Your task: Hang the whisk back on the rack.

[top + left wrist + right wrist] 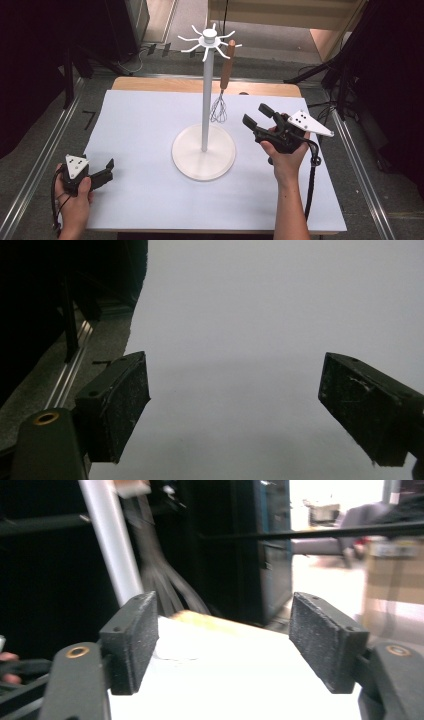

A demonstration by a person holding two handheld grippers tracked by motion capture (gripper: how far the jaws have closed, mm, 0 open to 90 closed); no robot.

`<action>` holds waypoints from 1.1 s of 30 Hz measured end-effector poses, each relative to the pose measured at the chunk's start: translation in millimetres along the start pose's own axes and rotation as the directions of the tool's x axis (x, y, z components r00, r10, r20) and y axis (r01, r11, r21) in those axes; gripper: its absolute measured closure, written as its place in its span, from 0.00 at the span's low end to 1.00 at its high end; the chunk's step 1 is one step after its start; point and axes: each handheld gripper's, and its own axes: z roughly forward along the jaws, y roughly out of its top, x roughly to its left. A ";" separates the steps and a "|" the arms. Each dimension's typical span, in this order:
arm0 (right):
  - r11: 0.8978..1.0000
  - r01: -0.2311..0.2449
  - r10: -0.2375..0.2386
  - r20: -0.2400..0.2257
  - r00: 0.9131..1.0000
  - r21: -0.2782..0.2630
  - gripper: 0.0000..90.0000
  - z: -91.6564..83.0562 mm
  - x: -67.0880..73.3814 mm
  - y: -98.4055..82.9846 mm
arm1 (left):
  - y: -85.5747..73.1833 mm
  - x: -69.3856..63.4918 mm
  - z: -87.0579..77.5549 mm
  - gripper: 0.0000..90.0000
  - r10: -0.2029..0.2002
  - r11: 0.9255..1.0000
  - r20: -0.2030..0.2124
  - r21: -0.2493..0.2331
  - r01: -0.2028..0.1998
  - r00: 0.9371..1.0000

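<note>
Whisk (222, 82) hangs by its wooden handle on a hook of white rack (204, 95), tabletop (150, 200) center. R tool (259, 116) at rack's 3 o'clock, near whisk, jaws wide, nothing between. L tool (109, 169) at 8 o'clock, well apart, wide, empty.

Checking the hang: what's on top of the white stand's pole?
A white hub with curved hooks caps the pole. The whisk hangs from a right-side hook, wires down, clear of the base. The handle's top covers that hook's tip.
</note>
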 end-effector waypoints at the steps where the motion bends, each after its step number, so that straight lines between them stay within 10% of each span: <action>1: 1.000 0.005 -0.005 0.019 1.000 0.012 0.29 -1.2 -1.1 -2.2 | 0.0 0.0 0.0 0.15 0.000 1.000 0.000 0.000 0.000 1.000; 14: 0.985 0.090 -0.123 0.227 0.966 0.151 0.21 -16.5 -13.5 -32.1 | 0.0 0.0 -0.2 0.15 0.003 1.000 0.000 0.002 -0.003 1.000; 33: 0.977 0.015 -0.097 0.377 0.921 0.214 0.19 -51.9 -45.8 -71.3 | 0.1 -0.7 0.3 0.15 0.009 1.000 -0.002 0.004 -0.009 1.000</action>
